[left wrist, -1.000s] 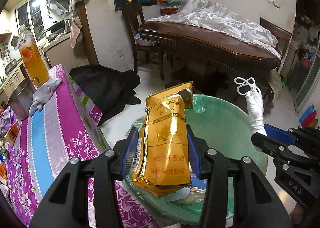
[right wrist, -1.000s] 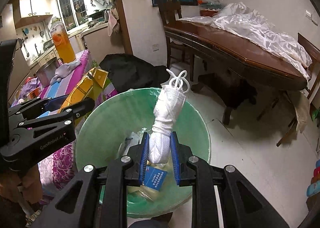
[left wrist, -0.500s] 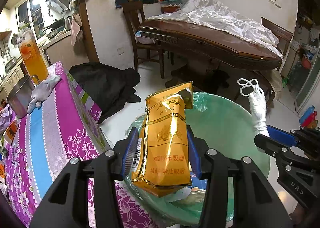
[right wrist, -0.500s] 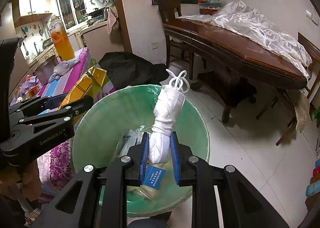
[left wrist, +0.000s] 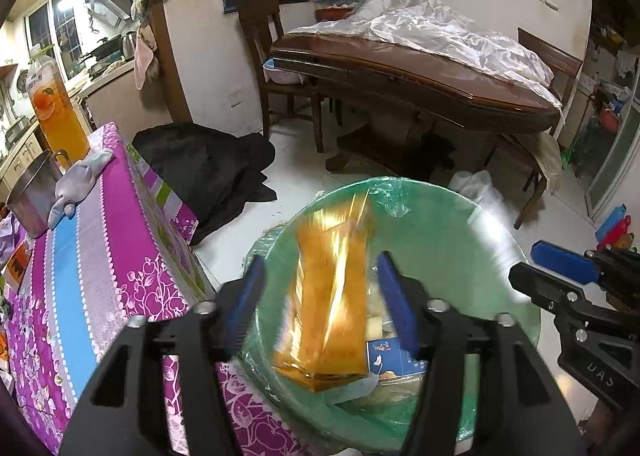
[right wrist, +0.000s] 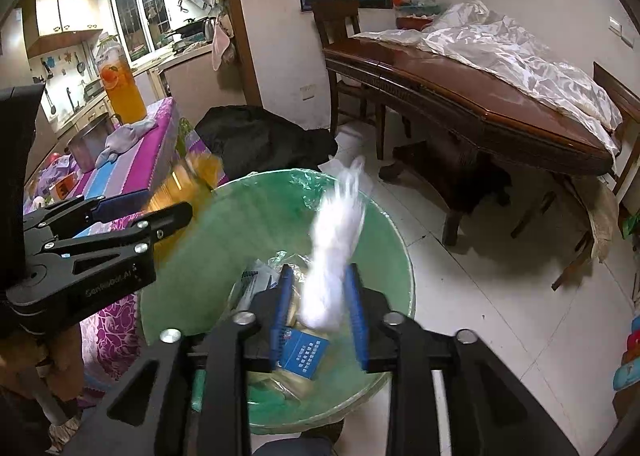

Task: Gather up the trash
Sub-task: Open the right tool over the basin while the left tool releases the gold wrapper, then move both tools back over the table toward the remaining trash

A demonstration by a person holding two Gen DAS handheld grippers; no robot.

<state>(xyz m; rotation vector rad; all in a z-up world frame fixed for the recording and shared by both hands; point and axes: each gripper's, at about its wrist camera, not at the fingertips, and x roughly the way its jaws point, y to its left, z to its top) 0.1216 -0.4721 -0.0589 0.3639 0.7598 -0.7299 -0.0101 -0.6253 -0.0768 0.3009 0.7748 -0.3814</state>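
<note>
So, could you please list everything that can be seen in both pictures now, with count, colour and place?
Bin: one, green liner, on the floor below both claws.
Packet: one, orange-gold, blurred, between the open left fingers over the bin.
Mask: one, white, blurred, between the open right fingers.
Small box: one, blue, inside the bin.
Tablecloth: one, purple and blue, left.
Juice bottle: one, orange, on it.
Pot: one, steel, beside the bottle.
Dining table: one, brown, behind.
Left claw: open.
Right claw: open.
</note>
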